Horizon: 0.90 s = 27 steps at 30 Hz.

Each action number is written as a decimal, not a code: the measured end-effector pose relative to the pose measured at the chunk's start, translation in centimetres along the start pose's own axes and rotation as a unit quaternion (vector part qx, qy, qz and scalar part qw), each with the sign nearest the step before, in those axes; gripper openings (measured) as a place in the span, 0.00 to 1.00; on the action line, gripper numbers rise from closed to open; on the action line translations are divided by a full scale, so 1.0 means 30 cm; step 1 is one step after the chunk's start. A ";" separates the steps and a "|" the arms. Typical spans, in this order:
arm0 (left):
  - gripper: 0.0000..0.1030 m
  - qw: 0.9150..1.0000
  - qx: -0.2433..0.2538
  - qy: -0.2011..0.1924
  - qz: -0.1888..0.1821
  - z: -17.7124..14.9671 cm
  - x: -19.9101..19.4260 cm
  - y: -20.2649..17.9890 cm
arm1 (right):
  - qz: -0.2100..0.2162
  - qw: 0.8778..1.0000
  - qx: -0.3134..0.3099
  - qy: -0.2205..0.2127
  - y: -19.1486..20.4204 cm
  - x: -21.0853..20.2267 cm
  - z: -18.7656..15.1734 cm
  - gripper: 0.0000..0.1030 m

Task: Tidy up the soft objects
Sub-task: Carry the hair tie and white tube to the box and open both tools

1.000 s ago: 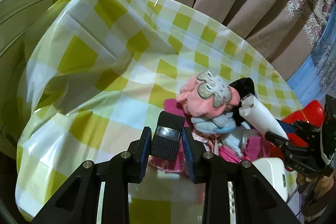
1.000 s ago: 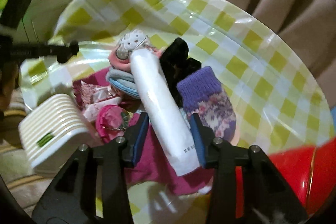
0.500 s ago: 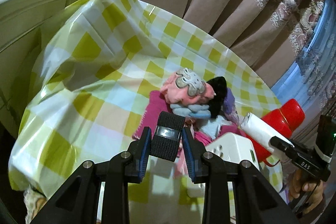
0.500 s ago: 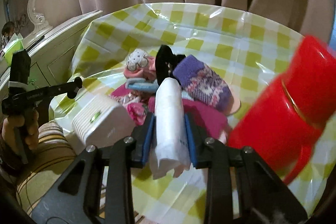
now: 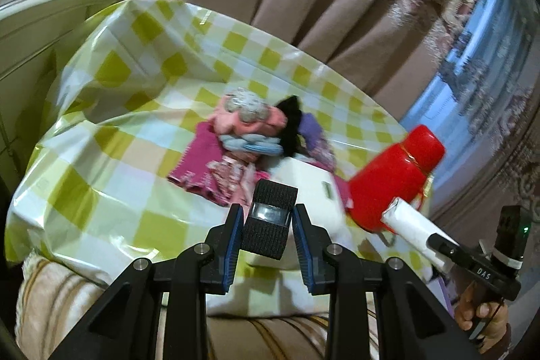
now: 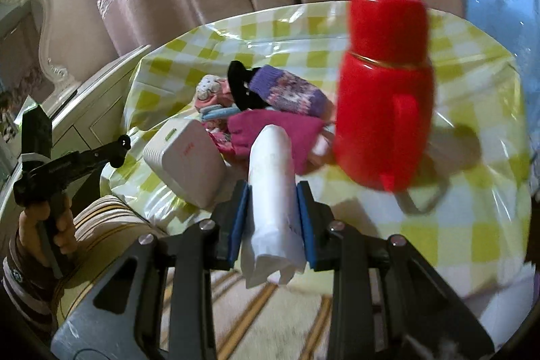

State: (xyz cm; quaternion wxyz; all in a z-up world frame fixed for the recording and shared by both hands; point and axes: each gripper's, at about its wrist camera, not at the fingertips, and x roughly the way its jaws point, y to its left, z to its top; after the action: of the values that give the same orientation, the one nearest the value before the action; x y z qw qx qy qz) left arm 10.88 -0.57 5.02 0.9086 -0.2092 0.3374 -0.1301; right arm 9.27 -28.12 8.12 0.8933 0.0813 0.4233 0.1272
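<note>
Right tool point(image 6: 272, 208) is clenched on a white roll point(image 6: 271, 177), its long axis running straight ahead along the fingers. Left tool point(image 5: 268, 233) grips a black band point(image 5: 270, 226). Beyond both, the soft pile point(image 5: 251, 137) lies mid-table point(image 5: 111, 130), about equally near either hand.

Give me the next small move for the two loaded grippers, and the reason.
Probably carry both clear of the table: the left gripper is shut on a black elastic band, the right gripper on a white rolled bag, both near the checked tablecloth's edge.
</note>
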 end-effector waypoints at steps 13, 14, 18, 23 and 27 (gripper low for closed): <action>0.30 0.989 0.081 0.075 -0.101 -0.163 0.031 -0.372 | -0.051 0.995 0.084 -0.011 -0.161 -0.283 -0.210 0.32; 0.30 0.987 0.088 0.083 -0.110 -0.178 0.037 -0.408 | -0.059 0.994 0.090 -0.012 -0.177 -0.302 -0.223 0.32; 0.30 0.977 0.118 0.114 -0.137 -0.232 0.066 -0.530 | -0.109 0.987 0.116 -0.009 -0.240 -0.368 -0.282 0.32; 0.30 0.960 0.162 0.160 -0.166 -0.325 0.103 -0.678 | -0.155 0.979 0.133 0.001 -0.303 -0.419 -0.353 0.32; 0.30 0.945 0.189 0.190 -0.185 -0.398 0.127 -0.774 | -0.176 0.971 0.159 0.014 -0.369 -0.451 -0.416 0.33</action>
State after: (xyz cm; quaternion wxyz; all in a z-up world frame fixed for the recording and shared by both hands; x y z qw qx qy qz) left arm 3.50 -25.90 5.59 0.8101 -0.0639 0.4287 -0.3948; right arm -6.93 -42.22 7.43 0.8711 0.1448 0.4585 -0.0997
